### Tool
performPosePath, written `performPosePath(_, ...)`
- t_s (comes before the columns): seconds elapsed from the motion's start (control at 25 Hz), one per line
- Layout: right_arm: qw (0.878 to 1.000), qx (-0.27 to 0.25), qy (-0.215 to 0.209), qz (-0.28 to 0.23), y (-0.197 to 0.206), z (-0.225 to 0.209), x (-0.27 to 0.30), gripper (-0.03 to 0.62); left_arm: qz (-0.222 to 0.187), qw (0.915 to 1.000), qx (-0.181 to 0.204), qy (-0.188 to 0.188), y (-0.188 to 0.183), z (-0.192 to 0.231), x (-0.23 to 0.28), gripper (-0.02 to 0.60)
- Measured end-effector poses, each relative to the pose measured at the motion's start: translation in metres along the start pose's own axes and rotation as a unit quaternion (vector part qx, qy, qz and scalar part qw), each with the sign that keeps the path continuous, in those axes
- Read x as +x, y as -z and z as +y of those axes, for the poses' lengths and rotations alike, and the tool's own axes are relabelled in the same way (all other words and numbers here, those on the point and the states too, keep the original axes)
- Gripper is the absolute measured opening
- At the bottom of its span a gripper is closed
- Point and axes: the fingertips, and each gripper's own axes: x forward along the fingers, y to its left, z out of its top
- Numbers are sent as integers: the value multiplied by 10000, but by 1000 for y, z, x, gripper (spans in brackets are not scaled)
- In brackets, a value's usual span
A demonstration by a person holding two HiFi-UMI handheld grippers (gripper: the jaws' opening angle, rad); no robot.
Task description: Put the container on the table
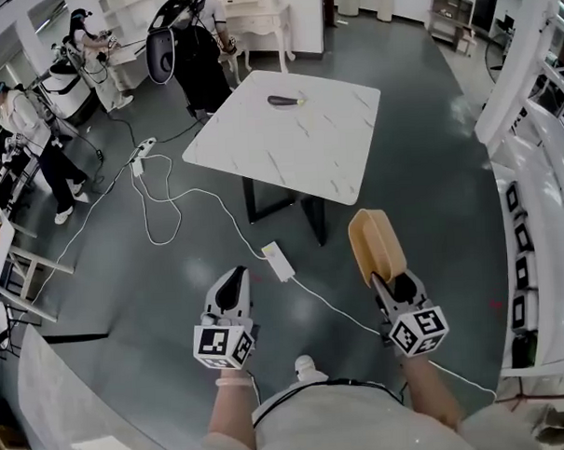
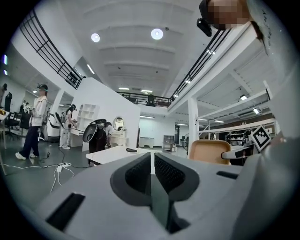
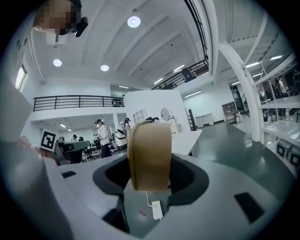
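A tan plastic container [image 1: 375, 244] is carried above the grey floor, short of the white marble-topped table [image 1: 287, 135]. My right gripper [image 1: 387, 280] is shut on the container [image 3: 150, 155], which fills the gap between its jaws and sticks out forward. The left gripper [image 1: 233, 283] is shut and holds nothing; its pads [image 2: 139, 174] meet with no gap. From the left gripper view the container [image 2: 210, 151] shows off to the right, and the table [image 2: 117, 153] lies straight ahead. A dark tool with a yellow tip [image 1: 285, 101] lies on the tabletop.
White cables and a power strip [image 1: 278, 261] trail across the floor between me and the table. White shelving [image 1: 534, 218] lines the right side. People [image 1: 36, 137] and equipment stand at the far left and behind the table.
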Motion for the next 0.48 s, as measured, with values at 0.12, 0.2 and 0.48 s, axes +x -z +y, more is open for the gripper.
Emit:
performPosePath(0.12, 10000, 54, 37, 55, 5, 10, 14, 229, 21, 9999, -57, 102, 1, 13, 8, 26)
performPosePath(0.2, 9999, 49, 6, 150, 10, 17, 24, 229, 49, 9999, -113, 106, 3, 21, 11, 26)
performPosePath(0.48, 9997, 92, 47, 236, 11, 18, 52, 229, 170, 9994, -268, 115, 16, 43, 25, 26)
